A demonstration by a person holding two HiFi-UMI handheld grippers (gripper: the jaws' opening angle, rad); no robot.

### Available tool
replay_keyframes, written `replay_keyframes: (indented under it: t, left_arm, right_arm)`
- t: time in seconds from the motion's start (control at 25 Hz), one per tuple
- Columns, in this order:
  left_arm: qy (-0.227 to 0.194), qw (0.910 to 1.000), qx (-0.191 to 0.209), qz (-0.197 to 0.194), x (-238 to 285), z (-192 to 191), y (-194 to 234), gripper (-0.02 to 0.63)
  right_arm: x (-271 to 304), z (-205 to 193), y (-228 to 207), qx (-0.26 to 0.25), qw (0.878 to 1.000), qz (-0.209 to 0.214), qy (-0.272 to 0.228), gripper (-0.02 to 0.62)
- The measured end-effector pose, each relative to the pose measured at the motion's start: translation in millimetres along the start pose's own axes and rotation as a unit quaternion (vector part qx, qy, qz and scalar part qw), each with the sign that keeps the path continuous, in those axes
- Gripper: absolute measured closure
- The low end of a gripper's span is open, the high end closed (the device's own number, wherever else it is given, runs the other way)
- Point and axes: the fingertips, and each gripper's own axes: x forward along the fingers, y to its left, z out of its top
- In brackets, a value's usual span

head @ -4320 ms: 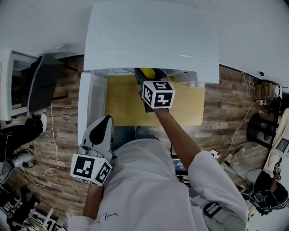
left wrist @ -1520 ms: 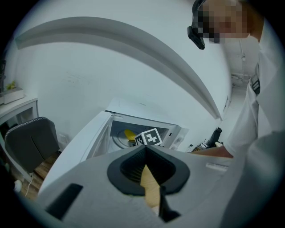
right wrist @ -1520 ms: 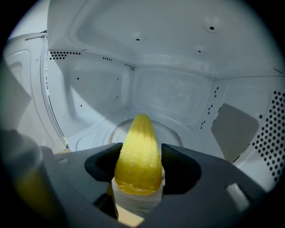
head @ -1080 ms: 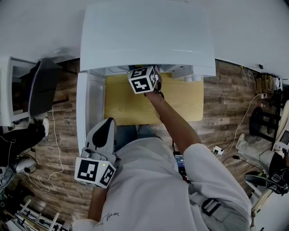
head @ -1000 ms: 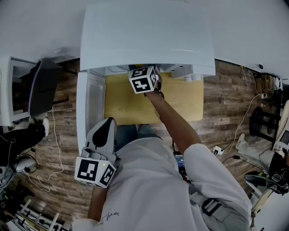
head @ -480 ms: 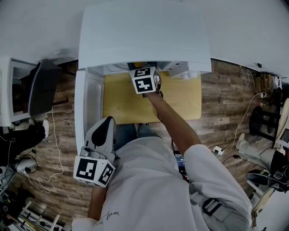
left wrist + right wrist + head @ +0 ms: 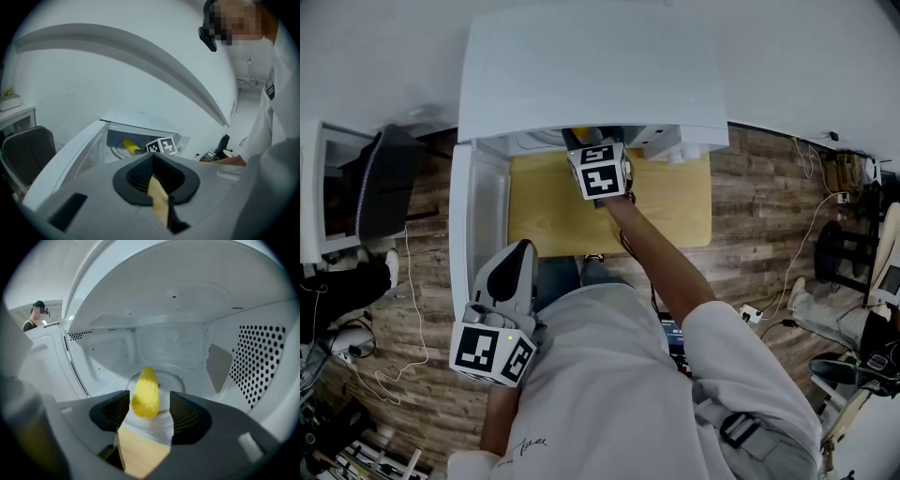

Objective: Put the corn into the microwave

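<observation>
Inside the microwave, the corn lies on the glass turntable, pointing into the cavity. Around its near end the right claw is spread, having just narrowed slightly, its pads clear of the cob. The left claw is pressed together, empty, above the bench beside the open door.

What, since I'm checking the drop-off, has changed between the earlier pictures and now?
The right gripper carried the corn into the microwave and let go: it now lies on the turntable, in line between the jaws but untouched. Those jaws have just been closing slightly, yet stand apart. Unchanged: left gripper shut and low, door open.
</observation>
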Motion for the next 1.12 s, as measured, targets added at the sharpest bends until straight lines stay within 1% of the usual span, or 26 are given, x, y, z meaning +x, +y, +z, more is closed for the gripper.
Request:
replay_keyframes:
  t: [0.48, 1.12]
  left_arm:
    - [-0.009, 0.9999, 0.002, -0.009, -0.5, -4.2, -17.3, 0.616]
    - [-0.025, 0.9997, 0.0, -0.002, -6.3, -8.2, -28.2, 0.616]
  right_arm:
    - [-31.2, -7.1, -4.0, 0.028, 0.999, 0.019, 0.0, 0.339]
    - [-75.4, -15.7, -1.4, 0.049, 0.997, 0.054, 0.005, 0.381]
